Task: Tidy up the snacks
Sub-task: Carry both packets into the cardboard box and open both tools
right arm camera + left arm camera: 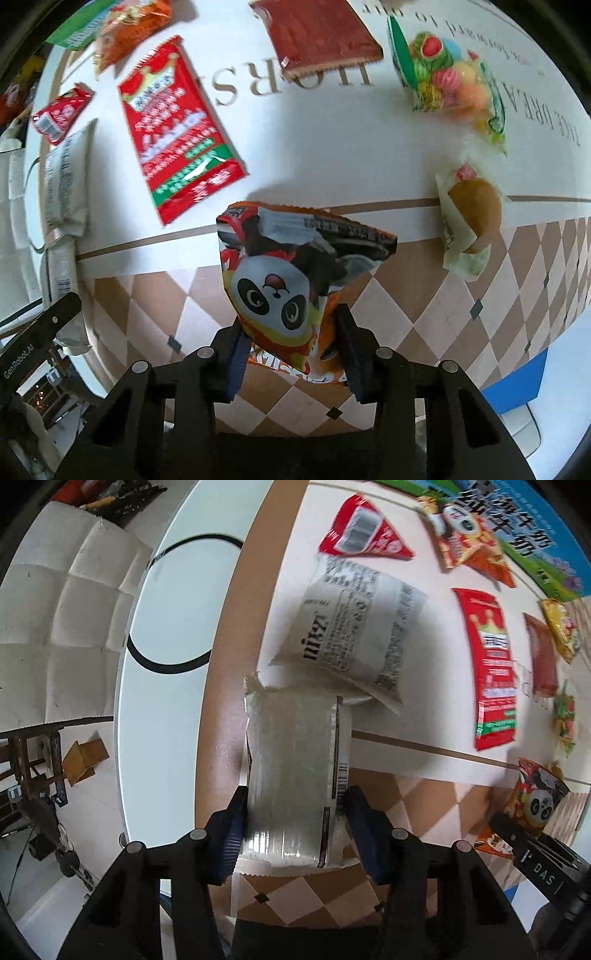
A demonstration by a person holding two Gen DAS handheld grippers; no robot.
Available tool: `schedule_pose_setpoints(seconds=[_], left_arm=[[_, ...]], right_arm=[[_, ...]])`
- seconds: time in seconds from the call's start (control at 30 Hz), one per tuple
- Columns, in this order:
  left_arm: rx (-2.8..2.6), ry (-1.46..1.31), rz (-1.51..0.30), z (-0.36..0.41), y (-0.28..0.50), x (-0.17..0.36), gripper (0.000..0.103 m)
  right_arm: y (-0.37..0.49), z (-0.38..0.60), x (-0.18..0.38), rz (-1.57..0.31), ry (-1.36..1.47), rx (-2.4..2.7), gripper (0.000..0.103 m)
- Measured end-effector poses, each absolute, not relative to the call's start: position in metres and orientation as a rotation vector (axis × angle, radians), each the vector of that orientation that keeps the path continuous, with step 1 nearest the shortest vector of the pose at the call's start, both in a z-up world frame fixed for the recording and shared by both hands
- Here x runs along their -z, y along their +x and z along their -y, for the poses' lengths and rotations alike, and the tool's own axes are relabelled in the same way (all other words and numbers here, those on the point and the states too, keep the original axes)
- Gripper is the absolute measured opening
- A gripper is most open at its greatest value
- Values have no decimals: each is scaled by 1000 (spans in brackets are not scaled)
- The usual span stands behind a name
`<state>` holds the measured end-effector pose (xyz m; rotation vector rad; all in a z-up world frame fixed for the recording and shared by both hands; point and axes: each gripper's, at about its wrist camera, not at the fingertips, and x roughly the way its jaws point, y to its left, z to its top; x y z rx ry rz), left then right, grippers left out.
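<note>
Grey packet (291,775) is pinched between the pads of the left claw (293,834), hanging clear above the counter (236,627). Panda bag (291,280) is pinched likewise in the right claw (293,354), off the cloth. Ahead of the left claw lies a second grey packet (354,627). Ahead-left of the right claw lies a red packet (177,129); ahead-right, a wrapped bun (469,229) and sweets (450,81).

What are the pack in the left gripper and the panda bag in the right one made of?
Pale pack: looks like thin glossy plastic film, with sheen streaks and a crimped serrated end. Panda bag: looks like printed plastic or foil-laminate film, shiny, creased and crumpling between the pads. Which laminate it is cannot be told.
</note>
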<state>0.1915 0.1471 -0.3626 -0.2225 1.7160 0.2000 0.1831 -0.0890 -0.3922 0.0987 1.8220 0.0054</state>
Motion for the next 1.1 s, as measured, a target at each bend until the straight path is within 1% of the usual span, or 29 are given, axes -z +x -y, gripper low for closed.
schedule_pose_setpoints(seconds=[0.17, 0.4, 0.6, 0.77, 0.9, 0.97, 1.0, 1.1], left_arm=[[-136, -230, -1688, -137, 194, 334, 50], [-4, -282, -1593, -118, 220, 267, 50], [71, -264, -1452, -105, 282, 208, 50], [70, -222, -1335, -105, 354, 170, 50], [67, -205, -1300, -107, 409, 156, 50], [65, -203, -1306, -108, 435, 159, 50], [62, -210, -1315, -109, 447, 163, 50], [66, -242, -1369, -112, 480, 183, 50]], right_arm=[[182, 86, 355, -1786, 131, -74, 46], [197, 93, 293, -1712, 210, -186, 46], [254, 98, 232, -1594, 267, -256, 46], [329, 98, 187, -1450, 251, -247, 46], [386, 89, 173, -1397, 230, -239, 46], [414, 80, 178, -1385, 213, -236, 46], [427, 80, 189, -1385, 211, -233, 46], [465, 72, 208, -1402, 206, -230, 46]])
